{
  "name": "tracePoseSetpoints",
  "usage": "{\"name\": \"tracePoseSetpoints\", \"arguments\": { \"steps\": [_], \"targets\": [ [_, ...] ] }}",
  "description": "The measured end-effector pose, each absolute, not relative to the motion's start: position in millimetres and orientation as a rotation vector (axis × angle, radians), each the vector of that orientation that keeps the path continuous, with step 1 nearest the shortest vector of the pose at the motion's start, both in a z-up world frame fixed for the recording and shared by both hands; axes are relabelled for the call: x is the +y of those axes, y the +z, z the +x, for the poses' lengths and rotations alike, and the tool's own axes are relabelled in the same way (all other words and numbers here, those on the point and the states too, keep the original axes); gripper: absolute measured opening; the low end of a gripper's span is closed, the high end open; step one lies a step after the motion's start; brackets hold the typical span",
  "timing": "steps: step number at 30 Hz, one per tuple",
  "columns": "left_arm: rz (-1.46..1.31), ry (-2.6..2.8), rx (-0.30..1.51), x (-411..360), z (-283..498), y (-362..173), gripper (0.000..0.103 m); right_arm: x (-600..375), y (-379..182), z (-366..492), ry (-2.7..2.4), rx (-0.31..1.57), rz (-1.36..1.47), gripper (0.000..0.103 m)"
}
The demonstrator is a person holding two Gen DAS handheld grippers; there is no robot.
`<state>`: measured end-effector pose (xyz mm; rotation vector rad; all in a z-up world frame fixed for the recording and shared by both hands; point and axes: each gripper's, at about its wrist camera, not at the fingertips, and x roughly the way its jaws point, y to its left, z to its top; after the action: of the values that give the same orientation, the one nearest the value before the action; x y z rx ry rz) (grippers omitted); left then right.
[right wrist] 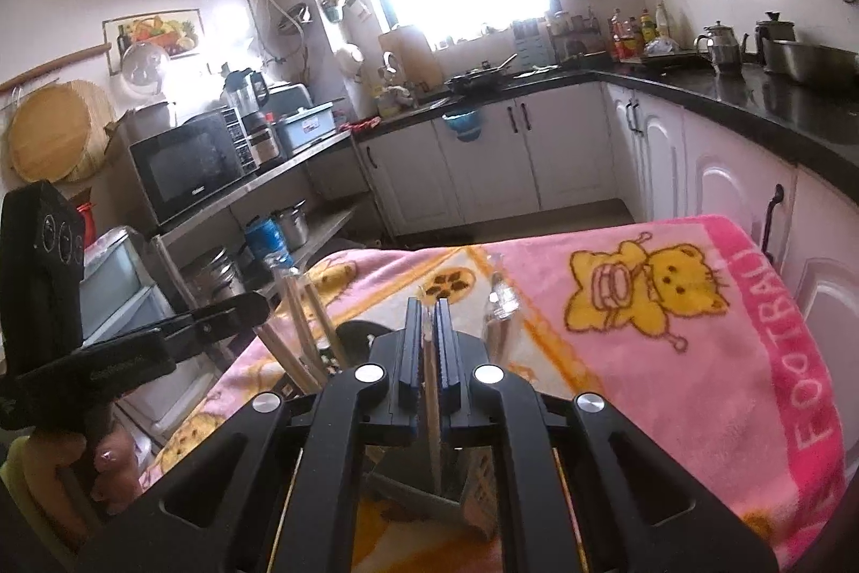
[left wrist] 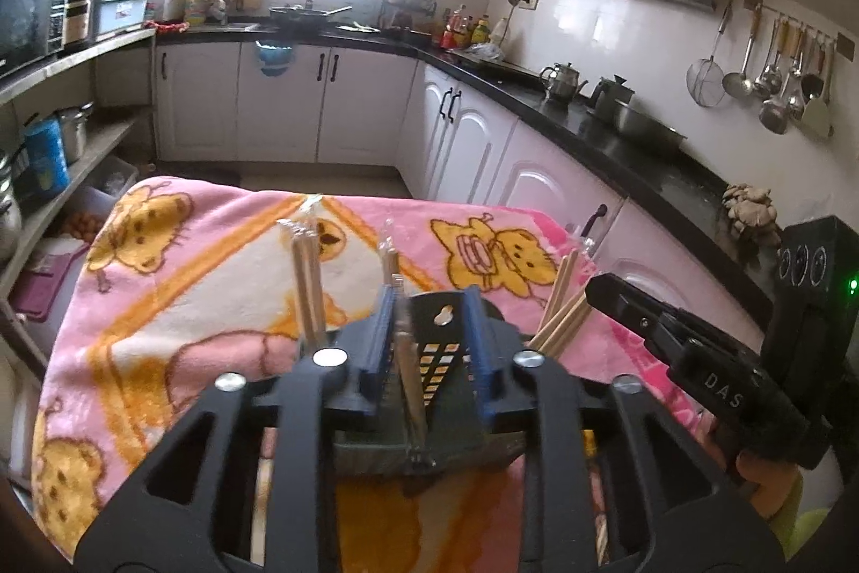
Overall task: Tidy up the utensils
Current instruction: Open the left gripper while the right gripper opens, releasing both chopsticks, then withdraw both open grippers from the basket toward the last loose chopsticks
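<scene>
Chopsticks being dropped into the black holder (left wrist: 445, 336)

Left gripper (left wrist: 432, 331) jaws stand apart around a chopstick (left wrist: 410, 374); right gripper (right wrist: 428, 347) jaws seemingly just slackened around another (right wrist: 432, 412). Each should be released upright.

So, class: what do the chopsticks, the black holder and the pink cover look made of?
Chopsticks: pale matte wood or bamboo, apparently in clear wrappers that glint at the tips.
Holder: black, slotted, probably moulded plastic.
Cover: fuzzy printed fleece or towelling.

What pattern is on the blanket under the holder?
Pink blanket with yellow cartoon cats and orange bands; the right wrist view shows it best.
</scene>
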<state>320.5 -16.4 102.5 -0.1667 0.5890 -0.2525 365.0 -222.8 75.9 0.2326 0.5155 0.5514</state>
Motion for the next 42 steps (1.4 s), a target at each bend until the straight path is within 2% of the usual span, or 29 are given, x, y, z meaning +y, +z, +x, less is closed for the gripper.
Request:
{"name": "tracePoseSetpoints", "arguments": {
  "steps": [1,2,3,6,7,9,13,14,16,17,19,22,24,26,42],
  "targets": [
    [-0.173,-0.248,0.589,-15.1,318.2,101.9,0.023,-221.8,75.2,364.5,0.553,0.518,0.226,0.021],
    [-0.184,-0.243,0.587,-12.9,315.0,101.8,0.025,-221.2,75.0,364.0,0.551,0.518,0.223,0.033],
    [-0.190,-0.241,0.585,-11.4,312.7,101.8,0.029,-221.3,74.9,363.7,0.549,0.517,0.220,0.038],
    [-0.193,-0.228,0.572,-8.0,304.2,102.9,0.041,-220.5,76.3,361.8,0.552,0.515,0.208,0.040],
    [-0.195,-0.230,0.562,-6.8,299.1,104.3,0.042,-219.3,77.5,360.4,0.560,0.510,0.200,0.043],
    [-0.201,-0.235,0.537,-4.5,289.6,108.0,0.054,-217.5,79.9,357.1,0.559,0.495,0.179,0.050],
    [-0.212,-0.223,0.519,2.9,273.1,112.5,0.062,-214.8,85.8,349.5,0.535,0.474,0.150,0.056],
    [-0.218,-0.219,0.515,5.5,267.9,113.7,0.067,-215.3,88.1,347.3,0.527,0.465,0.146,0.059],
    [-0.222,-0.221,0.511,9.3,260.2,115.6,0.074,-217.3,93.8,339.7,0.504,0.446,0.134,0.066],
    [-0.213,-0.218,0.513,10.5,255.5,116.7,0.078,-218.7,95.3,336.3,0.496,0.440,0.127,0.073],
    [-0.204,-0.205,0.510,14.1,246.6,117.4,0.085,-221.4,97.3,329.0,0.475,0.433,0.109,0.077],
    [-0.216,-0.205,0.508,20.7,232.5,115.4,0.088,-227.3,100.5,315.8,0.453,0.431,0.100,0.079],
    [-0.220,-0.199,0.510,23.8,224.6,112.8,0.091,-228.5,100.9,306.0,0.446,0.427,0.078,0.085],
    [-0.213,-0.182,0.516,25.9,216.5,108.9,0.091,-227.5,98.8,295.7,0.440,0.430,0.046,0.088],
    [-0.199,-0.181,0.537,20.7,170.8,76.7,0.091,-241.3,72.7,235.8,0.418,0.493,-0.010,0.090]
  ]
}}
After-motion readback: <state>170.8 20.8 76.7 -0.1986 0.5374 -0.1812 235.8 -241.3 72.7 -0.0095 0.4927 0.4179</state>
